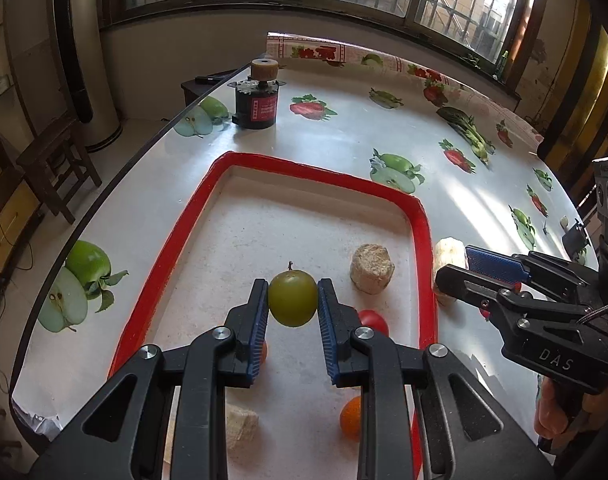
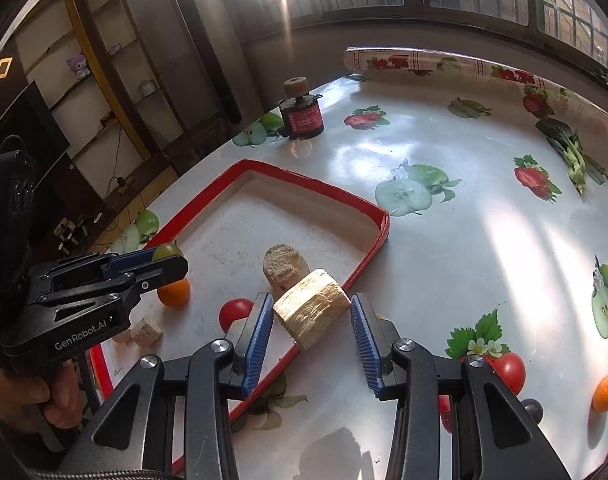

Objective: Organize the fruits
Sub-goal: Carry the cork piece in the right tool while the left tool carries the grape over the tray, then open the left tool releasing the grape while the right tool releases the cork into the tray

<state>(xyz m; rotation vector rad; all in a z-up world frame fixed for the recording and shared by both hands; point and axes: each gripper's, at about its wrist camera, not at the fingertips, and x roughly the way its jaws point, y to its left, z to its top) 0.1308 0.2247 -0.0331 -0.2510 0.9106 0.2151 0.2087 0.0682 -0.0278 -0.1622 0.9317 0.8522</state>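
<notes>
My left gripper is shut on a green plum and holds it above the red-rimmed tray. In the tray lie a red tomato, an orange and pale wood chunks. My right gripper holds a pale wood chunk between its blue pads over the tray's right rim. The right wrist view also shows the tray's tomato and orange, and the left gripper with the plum.
On the fruit-print tablecloth right of the tray lie a tomato, an orange and a dark plum. A black and red motor stands at the far left edge. The table's left edge drops to the floor and a stool.
</notes>
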